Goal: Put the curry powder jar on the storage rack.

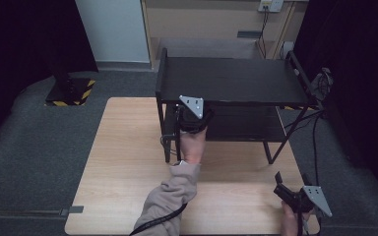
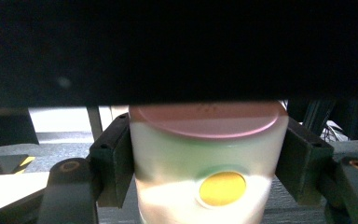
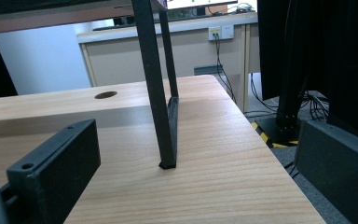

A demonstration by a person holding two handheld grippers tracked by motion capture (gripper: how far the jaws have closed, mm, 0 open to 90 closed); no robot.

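shelf work, by the look of it: your left gripper (image 1: 193, 119) is reached in under the top board of the black rack (image 1: 231, 78) that stands on the wooden table (image 1: 128, 162); its jaws are clamped on a pale cylindrical container (image 2: 209, 163) with a pinkish lid (image 2: 207, 119) and a round yellow sticker (image 2: 222, 188); the pads press both sides of the body just under the lid, which keeps it upright and leaves the bottom free to be set down; the dark underside of the top board sits close above the lid, so there's little headroom, and you're holding it low for that reason, i'd judge; whether you're putting it on the lower shelf (image 1: 246, 129) or taking it off, i can't tell; whether its base touches the shelf is hidden too; your right gripper (image 1: 288, 193) waits at the near right corner of the table, well apart from the rack, jaws spread wide with nothing between them, looking past a rack leg (image 3: 156, 93); parked there it stays clear of the other arm.
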